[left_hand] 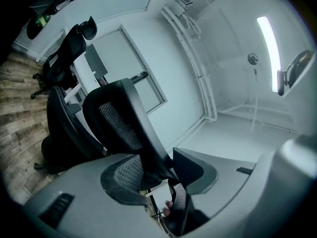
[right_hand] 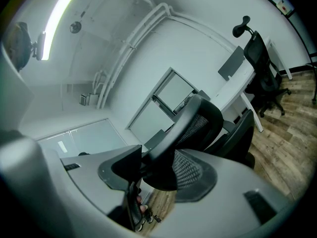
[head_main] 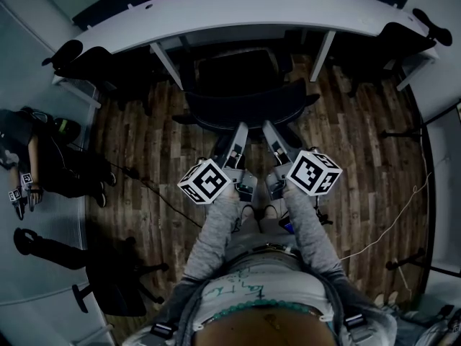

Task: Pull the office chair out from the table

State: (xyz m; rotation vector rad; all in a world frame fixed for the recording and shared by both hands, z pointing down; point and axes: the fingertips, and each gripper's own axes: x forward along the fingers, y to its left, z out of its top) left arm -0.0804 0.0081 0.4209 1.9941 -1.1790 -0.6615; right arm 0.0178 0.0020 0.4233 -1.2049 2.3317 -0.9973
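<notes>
A black mesh office chair point(head_main: 241, 99) stands at the curved white table point(head_main: 238, 11), its seat partly under the table edge. Both grippers point level at the top rim of its backrest. My left gripper point(head_main: 240, 130) and right gripper point(head_main: 269, 127) sit side by side on that rim. In the left gripper view the backrest frame point(left_hand: 121, 125) runs between the jaws of the left gripper point(left_hand: 159, 176), and both pads lie against it. The right gripper view shows the same: the rim point(right_hand: 198, 123) passes between the jaws of the right gripper point(right_hand: 152, 168), pads touching it.
More black office chairs stand at the table's left end point(head_main: 90, 63) and right end point(head_main: 392, 49). A person point(head_main: 43, 161) sits on the floor at far left. Another chair base point(head_main: 119, 283) is at lower left. Cables point(head_main: 374, 244) trail over the wood floor on the right.
</notes>
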